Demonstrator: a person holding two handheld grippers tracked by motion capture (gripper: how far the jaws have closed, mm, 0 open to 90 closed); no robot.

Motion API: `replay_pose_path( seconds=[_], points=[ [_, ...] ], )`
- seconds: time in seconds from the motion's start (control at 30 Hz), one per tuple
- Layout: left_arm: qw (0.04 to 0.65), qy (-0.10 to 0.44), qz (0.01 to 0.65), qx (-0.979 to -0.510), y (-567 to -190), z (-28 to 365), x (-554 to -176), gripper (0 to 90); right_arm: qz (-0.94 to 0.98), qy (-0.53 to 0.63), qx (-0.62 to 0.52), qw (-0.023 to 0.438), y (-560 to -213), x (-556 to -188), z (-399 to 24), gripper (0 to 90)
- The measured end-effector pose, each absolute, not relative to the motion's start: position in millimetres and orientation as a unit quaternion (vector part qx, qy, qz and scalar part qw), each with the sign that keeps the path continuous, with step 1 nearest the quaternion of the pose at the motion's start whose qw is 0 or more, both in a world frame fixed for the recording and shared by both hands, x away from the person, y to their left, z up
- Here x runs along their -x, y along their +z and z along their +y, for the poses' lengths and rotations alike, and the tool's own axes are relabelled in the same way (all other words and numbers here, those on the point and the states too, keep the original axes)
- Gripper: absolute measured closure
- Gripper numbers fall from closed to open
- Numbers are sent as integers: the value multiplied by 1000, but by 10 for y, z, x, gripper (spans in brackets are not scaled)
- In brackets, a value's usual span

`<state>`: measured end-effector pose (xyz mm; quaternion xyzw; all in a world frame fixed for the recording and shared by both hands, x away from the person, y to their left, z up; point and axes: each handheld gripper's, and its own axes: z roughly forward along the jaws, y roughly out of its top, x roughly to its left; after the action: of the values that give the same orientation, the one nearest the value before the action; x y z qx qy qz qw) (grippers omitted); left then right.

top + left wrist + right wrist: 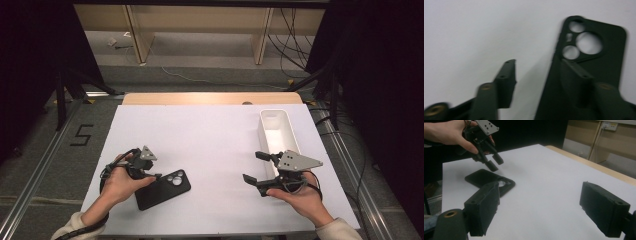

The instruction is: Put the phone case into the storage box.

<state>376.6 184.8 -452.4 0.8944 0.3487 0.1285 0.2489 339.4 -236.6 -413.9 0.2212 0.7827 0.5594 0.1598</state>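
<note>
A flat, black, flexible-looking phone case lies near-left on the white desk under the part-open, empty left gripper; likely light, best pinched by a long edge; right gripper open, empty.

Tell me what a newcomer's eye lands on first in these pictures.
First, the black phone case, lying flat on the white sheet near its front left corner, camera cutouts showing. The left hand-held gripper hangs just above the case, jaws apart and nothing between them. At the right edge stands a long white tray, with the open right hand-held gripper beside it.
</note>
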Motion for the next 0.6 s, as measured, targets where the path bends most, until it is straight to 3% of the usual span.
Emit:
replay_pose_path(
  seconds=[0.13,0.3,0.6],
  points=[
    [211,85,301,-926,-4573,1719,-3712,149,782,560,-221,161,-4136,-3395,-2366,174],
    [181,80,277,-940,-4620,1661,-3692,73,781,561,-221,161,-4135,-3394,-2367,174],
    [167,72,265,-947,-4630,1653,-3682,62,783,559,-220,160,-4137,-3393,-2361,173]
  ],
)
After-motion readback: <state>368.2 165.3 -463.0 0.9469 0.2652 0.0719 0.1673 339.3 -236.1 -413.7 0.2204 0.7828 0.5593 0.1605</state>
